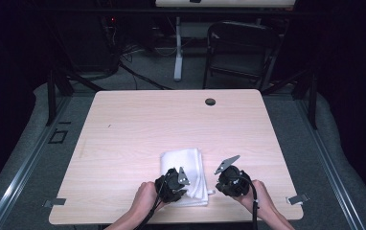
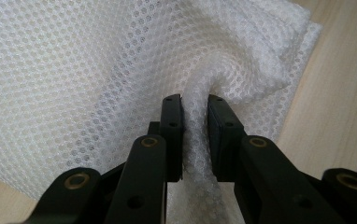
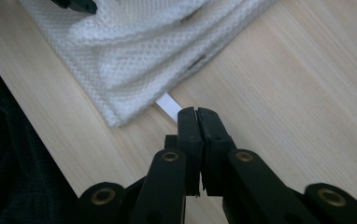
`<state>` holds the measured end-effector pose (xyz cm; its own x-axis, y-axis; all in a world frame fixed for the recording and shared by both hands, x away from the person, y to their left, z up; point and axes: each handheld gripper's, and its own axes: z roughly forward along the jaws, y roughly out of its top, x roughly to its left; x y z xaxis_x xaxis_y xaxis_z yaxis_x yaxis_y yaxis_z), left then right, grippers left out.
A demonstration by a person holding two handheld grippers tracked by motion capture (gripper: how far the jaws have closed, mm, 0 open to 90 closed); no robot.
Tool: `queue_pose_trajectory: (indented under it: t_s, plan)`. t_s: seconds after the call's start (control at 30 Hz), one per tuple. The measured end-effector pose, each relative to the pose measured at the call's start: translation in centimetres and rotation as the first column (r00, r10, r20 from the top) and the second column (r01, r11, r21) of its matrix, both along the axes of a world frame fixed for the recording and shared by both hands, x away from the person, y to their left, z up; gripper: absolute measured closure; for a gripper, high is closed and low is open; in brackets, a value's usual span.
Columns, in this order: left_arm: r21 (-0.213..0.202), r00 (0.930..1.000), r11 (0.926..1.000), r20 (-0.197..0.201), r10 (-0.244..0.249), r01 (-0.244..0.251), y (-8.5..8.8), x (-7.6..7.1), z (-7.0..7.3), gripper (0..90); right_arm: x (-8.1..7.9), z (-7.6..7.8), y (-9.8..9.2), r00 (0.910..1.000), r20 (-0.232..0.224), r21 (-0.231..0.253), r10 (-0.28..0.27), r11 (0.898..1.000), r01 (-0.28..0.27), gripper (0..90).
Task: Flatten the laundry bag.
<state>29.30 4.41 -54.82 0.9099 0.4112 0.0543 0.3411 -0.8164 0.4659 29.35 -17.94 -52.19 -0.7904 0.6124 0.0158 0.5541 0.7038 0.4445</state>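
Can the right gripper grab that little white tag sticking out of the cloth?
Probably yes: the right gripper sits at the white tag of the mesh cloth, jaws shut, seemingly pinching it already. Nothing blocks it.

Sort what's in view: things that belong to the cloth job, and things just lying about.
In the job:
- white mesh cloth, folded on the table
- its white tag
- left tongs, pinching a fold
- right tongs, shut on the tag

Lying about:
- folding chair behind the table
- floor cables

Light wooden surface (image 1: 138,120) bare at far, left & right parts, free passage there. Sole obstacle: folded white mesh cloth (image 1: 187,163) near front edge, btwn both hands.
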Motion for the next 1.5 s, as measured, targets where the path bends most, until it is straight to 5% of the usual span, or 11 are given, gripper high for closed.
queue_pose_trajectory:
  t_s: [0.57,0.83,0.87,1.07,1.23,1.33,1.37,1.5]
  plan:
    - [-0.016,1.0,0.9999,-0.002,0.003,-0.003,0.3,0.1,0.1,78.5,1.3,-1.5,3.6,0.9968,-0.03,-0.003,0.074,0.997,-0.074,90.0]
    - [-0.037,0.9997,0.9992,0.02,0.016,-0.015,0.5,0.2,0.5,78.8,1.7,-2.3,4.0,0.9947,-0.061,-0.043,0.082,0.995,-0.085,90.0]
    - [-0.038,0.9997,0.9992,0.021,0.015,-0.015,0.6,0.2,0.6,78.9,1.5,-2.8,4.0,0.9958,-0.067,-0.005,0.063,0.998,-0.063,90.0]
    - [-0.05,0.9994,0.9985,0.027,0.022,-0.021,0.7,0.2,0.7,79.5,1.4,-2.6,4.1,0.996,-0.043,-0.021,0.077,0.997,-0.078,90.0]
    - [-0.055,0.9991,0.9984,0.037,0.018,-0.016,0.7,0.1,0.8,79.5,0.9,-2.0,4.6,0.996,-0.014,0.032,0.088,0.996,-0.088,90.0]
    - [-0.053,0.9992,0.9985,0.037,0.015,-0.013,0.6,0.1,0.7,79.5,0.9,-2.1,4.8,0.9956,-0.017,0.03,0.092,0.995,-0.091,89.6]
    - [-0.052,0.9992,0.9986,0.036,0.015,-0.013,0.6,0.2,0.7,79.6,1.1,-2.0,4.7,0.9939,-0.017,-0.011,0.109,0.994,-0.11,89.5]
    - [-0.056,0.999,0.9984,0.042,0.016,-0.014,0.7,0.1,0.9,80.1,1.3,-2.5,4.6,0.9952,-0.047,0.002,0.086,0.996,-0.086,90.0]
